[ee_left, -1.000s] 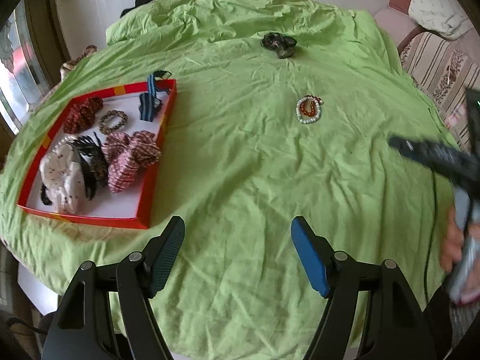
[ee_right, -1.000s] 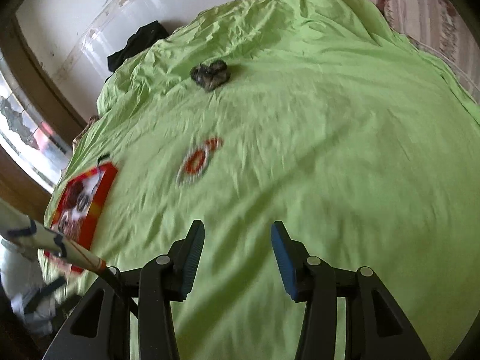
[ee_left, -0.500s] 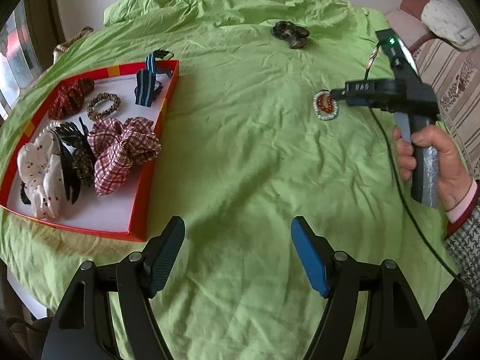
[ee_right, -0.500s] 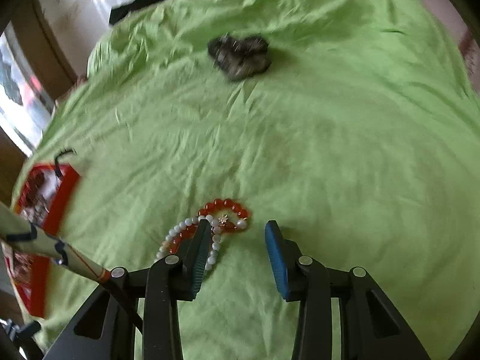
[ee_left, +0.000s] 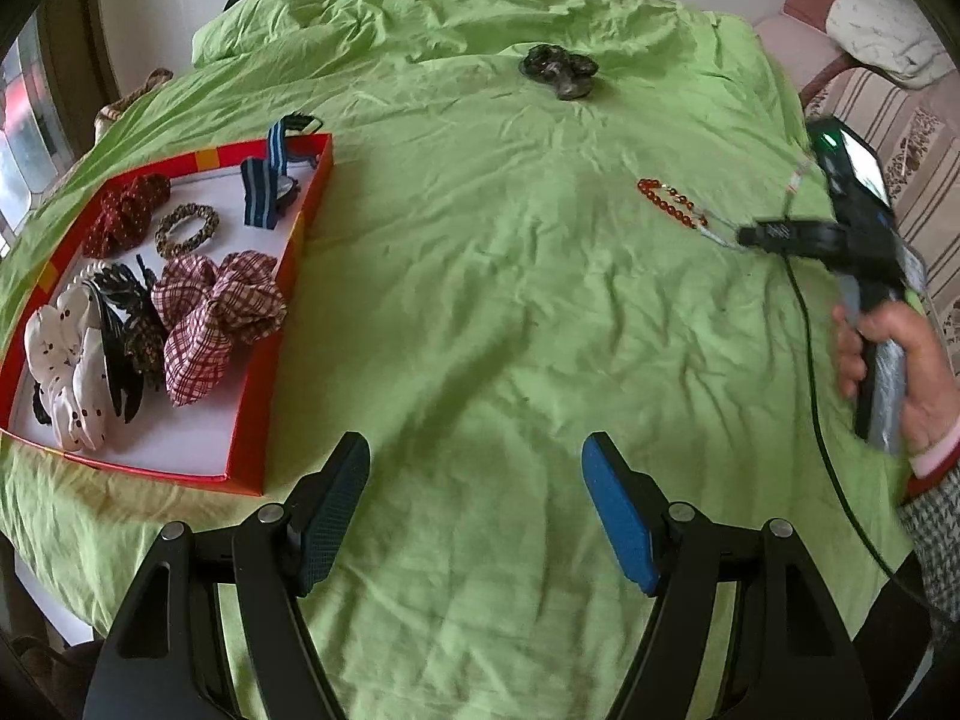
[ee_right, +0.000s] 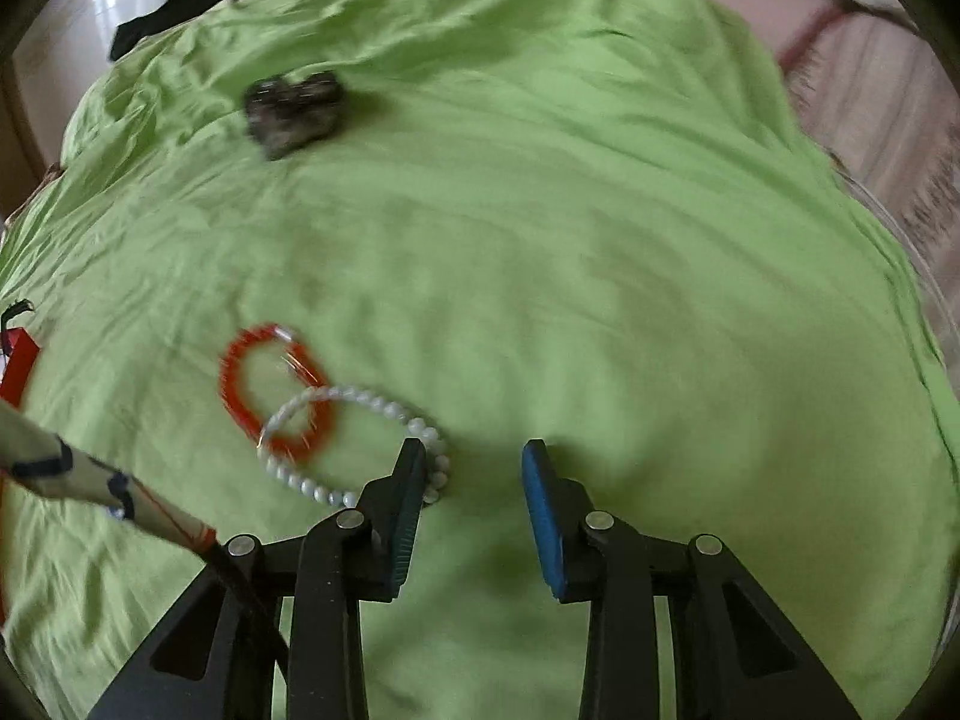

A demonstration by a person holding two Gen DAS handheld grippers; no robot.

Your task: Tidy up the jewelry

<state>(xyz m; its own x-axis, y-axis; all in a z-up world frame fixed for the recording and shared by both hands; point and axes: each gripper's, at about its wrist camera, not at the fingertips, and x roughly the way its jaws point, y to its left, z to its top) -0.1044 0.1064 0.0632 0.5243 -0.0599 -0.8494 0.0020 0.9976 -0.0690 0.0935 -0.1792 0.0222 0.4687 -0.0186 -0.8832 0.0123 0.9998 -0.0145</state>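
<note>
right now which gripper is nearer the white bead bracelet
Right. The right gripper is down at the white bead bracelet, jaws closing, one finger beside its beads. The left gripper hangs far back, open.

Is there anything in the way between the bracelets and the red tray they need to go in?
Nothing visible. Between the bracelets and the red tray lies only bare green cloth. The dark scrunchie sits farther back, off that path. The right gripper, its jaws closing, is right at the white bead bracelet.

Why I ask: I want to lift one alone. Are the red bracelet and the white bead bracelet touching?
Touching. The right wrist view shows the white bead bracelet lying across the red bracelet, their loops overlapping.
</note>
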